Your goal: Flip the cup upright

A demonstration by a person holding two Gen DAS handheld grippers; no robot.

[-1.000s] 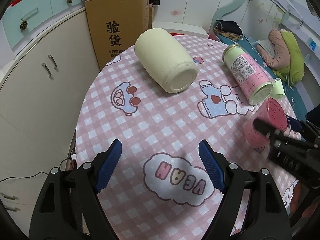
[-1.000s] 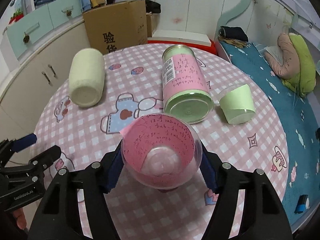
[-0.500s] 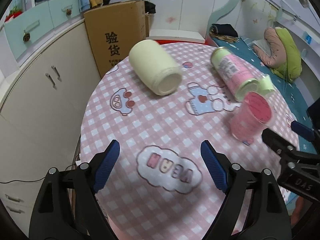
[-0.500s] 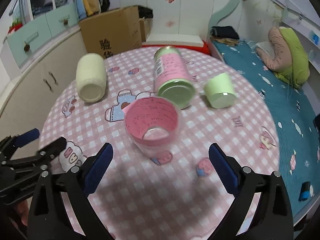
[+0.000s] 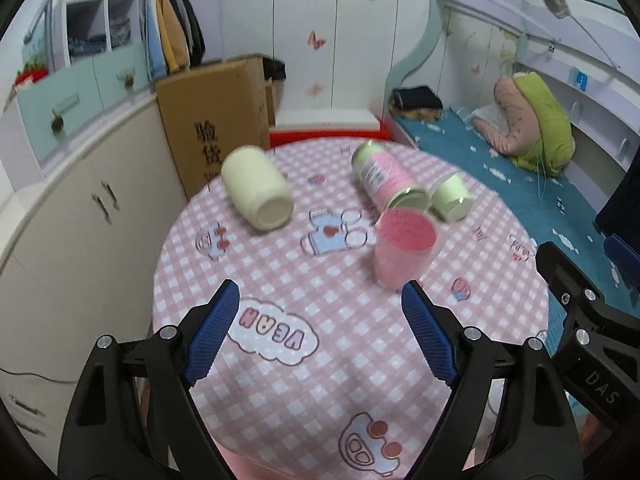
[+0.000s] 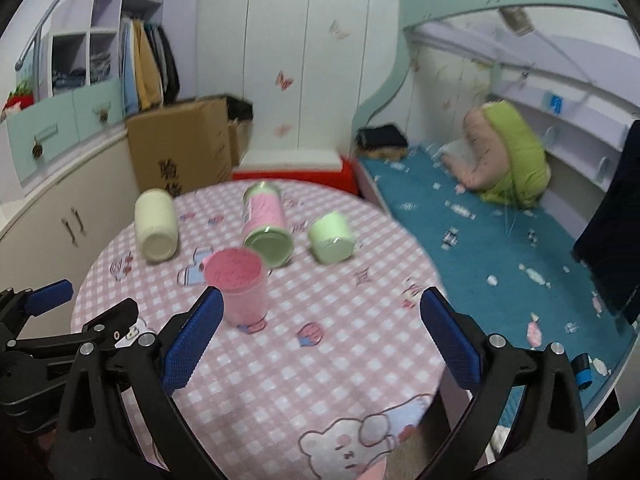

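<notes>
Pink cup stands upright, mouth up, on the checked table, just in front of a can lying on its side. Left gripper and right gripper both hang above the near edge, jaws wide apart and holding nothing.

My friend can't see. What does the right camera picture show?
A pink cup stands upright on a round checkered table, just ahead of the open right hand-held gripper. Behind it, a cream jar, a pink can and a green cup lie tipped over.
</notes>
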